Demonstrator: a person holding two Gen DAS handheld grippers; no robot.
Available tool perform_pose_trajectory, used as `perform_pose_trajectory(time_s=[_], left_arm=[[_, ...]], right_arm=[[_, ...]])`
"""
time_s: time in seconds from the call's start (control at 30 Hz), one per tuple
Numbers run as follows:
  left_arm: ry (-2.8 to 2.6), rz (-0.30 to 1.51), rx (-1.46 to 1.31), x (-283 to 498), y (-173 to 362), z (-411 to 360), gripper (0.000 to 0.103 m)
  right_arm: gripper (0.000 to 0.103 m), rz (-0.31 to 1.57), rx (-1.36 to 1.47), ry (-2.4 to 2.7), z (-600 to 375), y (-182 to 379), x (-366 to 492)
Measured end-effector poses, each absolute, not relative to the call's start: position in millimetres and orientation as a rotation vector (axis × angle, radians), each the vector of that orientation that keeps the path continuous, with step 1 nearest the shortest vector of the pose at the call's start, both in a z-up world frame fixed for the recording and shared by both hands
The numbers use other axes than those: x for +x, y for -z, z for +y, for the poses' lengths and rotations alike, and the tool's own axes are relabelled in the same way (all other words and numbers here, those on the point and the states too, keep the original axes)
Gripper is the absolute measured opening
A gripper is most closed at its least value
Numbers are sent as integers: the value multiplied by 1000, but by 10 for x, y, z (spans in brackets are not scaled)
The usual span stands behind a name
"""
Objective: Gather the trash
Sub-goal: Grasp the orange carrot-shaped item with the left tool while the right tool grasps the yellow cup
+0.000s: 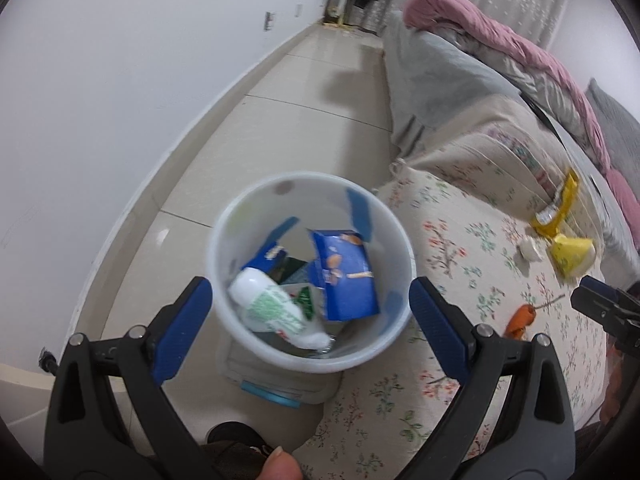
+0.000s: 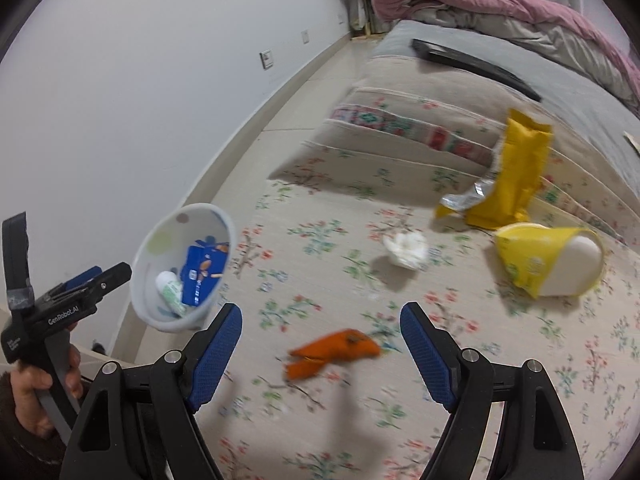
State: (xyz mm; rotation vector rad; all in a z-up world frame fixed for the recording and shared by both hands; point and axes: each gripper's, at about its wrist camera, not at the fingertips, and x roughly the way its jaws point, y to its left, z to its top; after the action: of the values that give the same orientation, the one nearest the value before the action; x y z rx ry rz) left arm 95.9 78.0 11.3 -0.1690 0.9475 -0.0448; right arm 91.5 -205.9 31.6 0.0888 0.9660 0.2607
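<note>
A white trash bin stands on the floor beside the bed; it also shows in the right wrist view. Inside lie a blue snack packet and a white bottle. My left gripper is open and empty above the bin. On the floral bedspread lie an orange peel, a crumpled white tissue, a yellow wrapper and a yellow cup. My right gripper is open and empty, its fingers either side of the orange peel, just above it.
The bed carries a folded quilt, a grey sheet, a pink duvet and a black strip. A white wall runs left of a narrow tiled floor strip. A scale-like object sits under the bin.
</note>
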Motion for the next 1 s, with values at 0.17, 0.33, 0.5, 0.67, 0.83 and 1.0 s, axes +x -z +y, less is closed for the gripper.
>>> perform_pose_trajectory(time_s=[0.17, 0.33, 0.5, 0.67, 0.83, 1.0], left_arm=[[88, 964, -130, 977, -91, 520, 98], [150, 982, -99, 963, -68, 225, 98], [227, 999, -58, 933, -24, -117, 98], [326, 1023, -16, 899, 30, -439, 98], [421, 1057, 12, 890, 99, -753, 98], [477, 1087, 28, 929, 184, -993, 91]], right_arm=[[83, 978, 113, -239, -2301, -248, 821], [83, 980, 127, -217, -2490, -159, 743], [83, 980, 130, -180, -2688, -78, 658], [83, 1000, 163, -141, -2973, 37, 566], [83, 995, 203, -93, -3280, 82, 480], [83, 989, 259, -43, -3579, 113, 442]])
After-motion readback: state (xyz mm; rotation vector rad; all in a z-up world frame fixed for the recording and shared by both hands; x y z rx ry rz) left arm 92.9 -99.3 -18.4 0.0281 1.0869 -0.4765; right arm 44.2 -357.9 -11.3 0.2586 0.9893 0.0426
